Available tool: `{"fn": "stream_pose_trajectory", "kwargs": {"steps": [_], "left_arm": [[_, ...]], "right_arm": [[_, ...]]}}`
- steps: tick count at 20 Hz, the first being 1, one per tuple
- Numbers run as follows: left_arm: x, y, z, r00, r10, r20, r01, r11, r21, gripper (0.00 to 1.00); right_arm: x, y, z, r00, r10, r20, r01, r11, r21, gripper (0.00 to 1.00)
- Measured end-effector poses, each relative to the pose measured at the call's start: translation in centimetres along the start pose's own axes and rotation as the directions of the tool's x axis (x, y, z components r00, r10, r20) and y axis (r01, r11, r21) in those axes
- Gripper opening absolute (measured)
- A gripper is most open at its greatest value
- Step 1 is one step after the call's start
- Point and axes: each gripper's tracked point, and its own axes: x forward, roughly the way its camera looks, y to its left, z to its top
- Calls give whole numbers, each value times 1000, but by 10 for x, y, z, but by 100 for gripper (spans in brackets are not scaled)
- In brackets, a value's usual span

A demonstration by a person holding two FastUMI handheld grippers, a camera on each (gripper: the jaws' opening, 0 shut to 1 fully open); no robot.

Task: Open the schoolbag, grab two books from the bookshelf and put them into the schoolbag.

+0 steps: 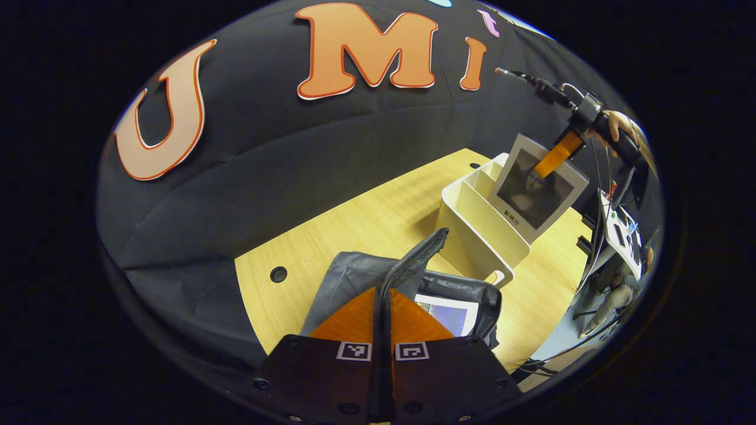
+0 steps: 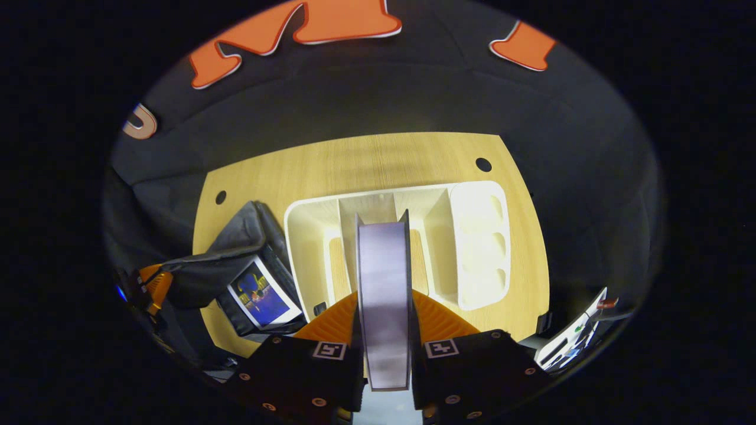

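Desk [image 2: 366, 159]: right gripper [image 2: 385, 330] above shelf [image 2: 478, 236] clamps upright book [image 2: 384, 295], spine vertical; left gripper [image 1: 381, 313] beside shelf closed on open bag's [image 1: 348, 277] flap.

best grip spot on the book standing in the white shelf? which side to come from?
Its top edge, from straight above. The thin grey-covered book stands upright on edge in a slot of the white plastic bookshelf, whose dividers wall off both faces lower down. The right gripper already pinches it this way, one finger on each cover.
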Motion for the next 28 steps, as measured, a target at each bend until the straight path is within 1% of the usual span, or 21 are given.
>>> {"fn": "stream_pose_trajectory", "kwargs": {"steps": [4, 5, 8, 10, 12, 14, 15, 16, 18, 19, 20, 22, 24, 26, 28], "left_arm": [[-2, -2, 1, 1000, -4, 0, 4, 1000, 22, 1], [-3, -3, 1, 1000, -5, -2, 5, 1000, 24, 1], [-9, -7, 2, 1000, -7, -1, 7, 999, 32, 1], [-14, -9, 4, 1000, -2, 2, 2, 999, 46, 1], [-17, -11, 6, 1000, 1, 3, -2, 998, 59, 1], [-20, -13, 7, 1000, 3, 0, -3, 998, 69, 1], [-21, -13, 8, 1000, 7, 0, -7, 997, 73, 1], [-21, -13, 9, 1000, 12, 0, -12, 997, 78, 1], [-23, -15, 12, 1000, 20, -1, -20, 996, 87, 1], [-24, -16, 13, 1000, 22, -1, -22, 995, 93, 1], [-25, -16, 14, 1000, 25, -1, -25, 995, 99, 1], [-26, -16, 19, 999, 43, 8, -43, 993, 107, 1], [-28, -18, 19, 999, 45, 9, -46, 993, 113, 0], [-30, -19, 21, 999, 51, 8, -52, 992, 117, 1], [-32, -19, 21, 998, 56, 4, -56, 991, 125, 0]], "right_arm": [[-57, -7, -8, 992, 29, 123, -34, 999, 39, 34], [-70, -4, -15, 988, 51, 148, -61, 996, 64, 34], [-106, 5, -30, 958, 150, 244, -183, 976, 121, 32], [-124, 13, -44, 926, 228, 302, -283, 947, 153, 32], [-132, 26, -58, 875, 314, 368, -405, 891, 204, 32], [-130, 38, -79, 835, 371, 408, -498, 824, 271, 31], [-122, 45, -87, 814, 394, 427, -538, 788, 300, 31], [-114, 52, -93, 792, 417, 446, -579, 746, 329, 31], [-95, 72, -108, 739, 470, 482, -661, 641, 389, 31], [-82, 85, -118, 719, 494, 488, -691, 586, 424, 31], [-67, 99, -129, 703, 519, 486, -710, 542, 448, 31], [-36, 121, -145, 688, 552, 471, -724, 470, 505, 31], [-2, 149, -159, 679, 580, 450, -721, 413, 556, 31], [22, 165, -164, 675, 582, 454, -718, 376, 586, 31], [49, 180, -162, 679, 573, 458, -703, 329, 631, 31]]}}
